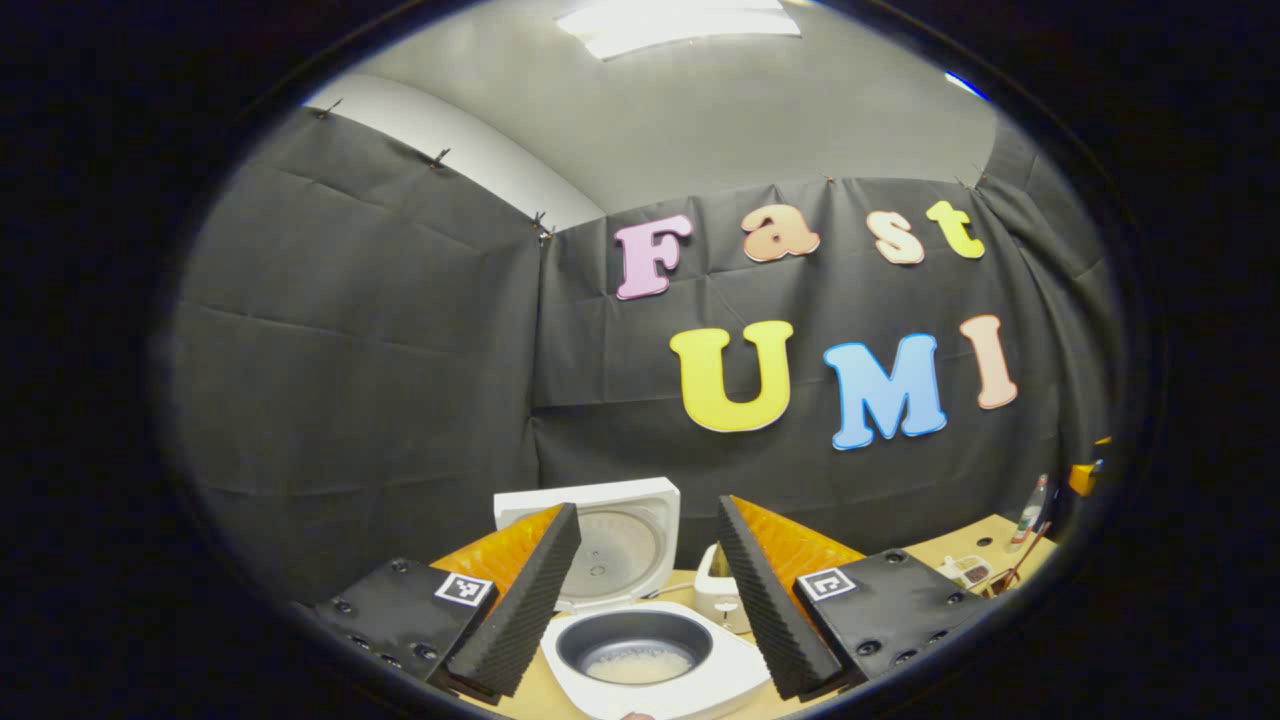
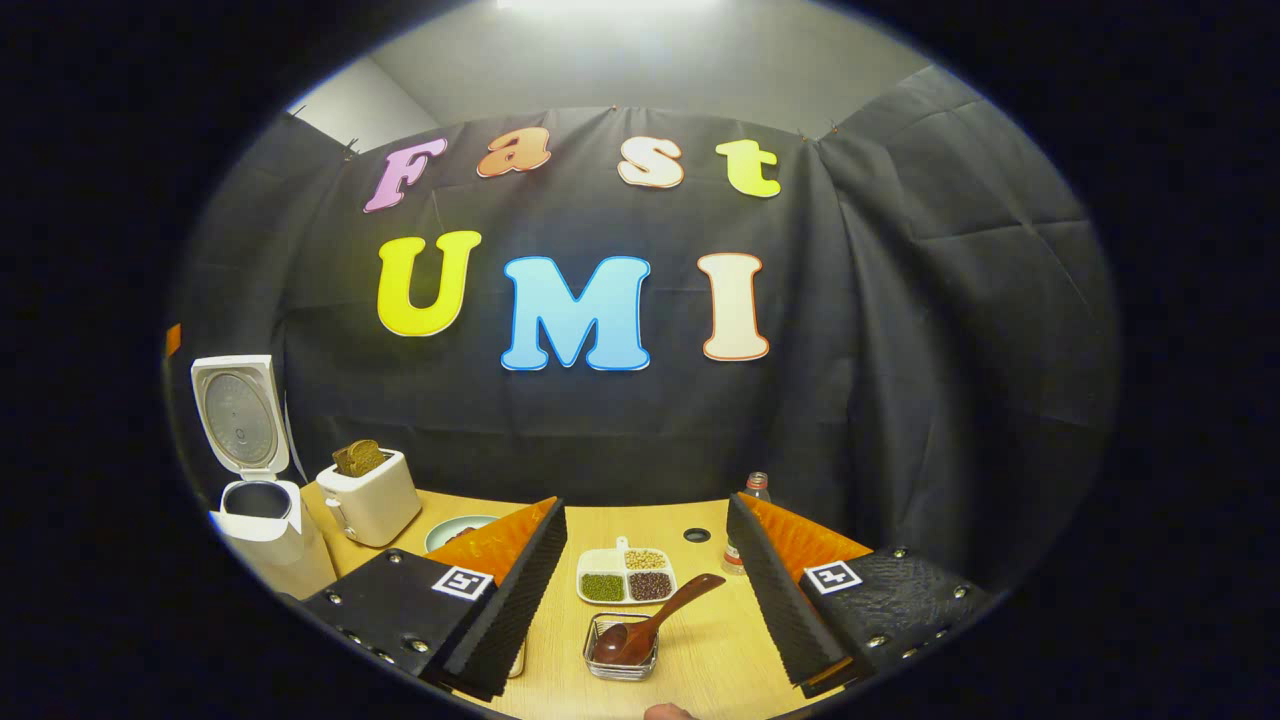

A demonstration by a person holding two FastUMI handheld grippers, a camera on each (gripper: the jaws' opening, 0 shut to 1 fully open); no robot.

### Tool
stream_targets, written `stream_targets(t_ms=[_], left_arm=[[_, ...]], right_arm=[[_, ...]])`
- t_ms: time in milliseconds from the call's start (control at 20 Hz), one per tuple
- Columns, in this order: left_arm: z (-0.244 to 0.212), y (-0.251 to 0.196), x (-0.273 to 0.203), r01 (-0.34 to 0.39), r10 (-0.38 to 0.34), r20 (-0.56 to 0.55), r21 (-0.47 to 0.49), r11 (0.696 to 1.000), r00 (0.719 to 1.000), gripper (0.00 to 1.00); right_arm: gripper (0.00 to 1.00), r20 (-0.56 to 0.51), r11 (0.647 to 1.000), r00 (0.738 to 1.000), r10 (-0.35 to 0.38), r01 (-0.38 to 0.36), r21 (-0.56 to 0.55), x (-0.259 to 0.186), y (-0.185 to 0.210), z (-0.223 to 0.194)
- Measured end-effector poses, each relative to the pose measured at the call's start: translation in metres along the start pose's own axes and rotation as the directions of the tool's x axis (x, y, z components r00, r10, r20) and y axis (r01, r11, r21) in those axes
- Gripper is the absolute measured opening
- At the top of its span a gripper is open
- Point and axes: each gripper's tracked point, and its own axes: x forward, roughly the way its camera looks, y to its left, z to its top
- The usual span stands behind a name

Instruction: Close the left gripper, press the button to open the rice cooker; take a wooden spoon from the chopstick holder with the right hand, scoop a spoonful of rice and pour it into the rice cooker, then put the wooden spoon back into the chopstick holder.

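Observation:
The white rice cooker stands open, its lid raised upright behind the dark inner pot, which has a little rice at its bottom. My left gripper hovers open just above and in front of the pot, holding nothing. The cooker also shows at the far left in the right gripper view. A wooden spoon sits bowl-down in the wire chopstick holder, handle leaning up to the right. My right gripper is open above the holder, empty.
A white toaster with bread stands beside the cooker. A divided dish of beans lies behind the holder, a small bottle to its right, and a pale green plate to its left. The wooden table ends at the cloth wall.

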Motion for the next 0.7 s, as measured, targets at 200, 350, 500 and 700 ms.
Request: stream_targets(t_ms=[200,350,500,700], left_arm=[[0.017,0.023,0.041,-0.033,0.033,0.015,0.009,0.999,0.999,0.99],[0.030,0.035,0.071,-0.046,0.045,0.036,0.026,0.999,0.998,0.95],[0.035,0.045,0.101,-0.055,0.054,0.044,0.034,0.998,0.998,0.98],[0.029,0.057,0.138,-0.052,0.052,0.027,-0.008,0.999,0.998,0.95]], right_arm=[[0.98,-0.008,0.999,0.999,-0.038,0.038,-0.016,-0.018,-0.006,-0.006],[0.98,-0.022,0.997,0.997,-0.071,0.071,-0.014,-0.030,-0.011,-0.013],[0.98,-0.040,0.994,0.994,-0.106,0.106,-0.003,-0.039,-0.015,-0.020],[0.98,-0.061,0.989,0.987,-0.150,0.150,-0.006,-0.056,-0.015,-0.033]])
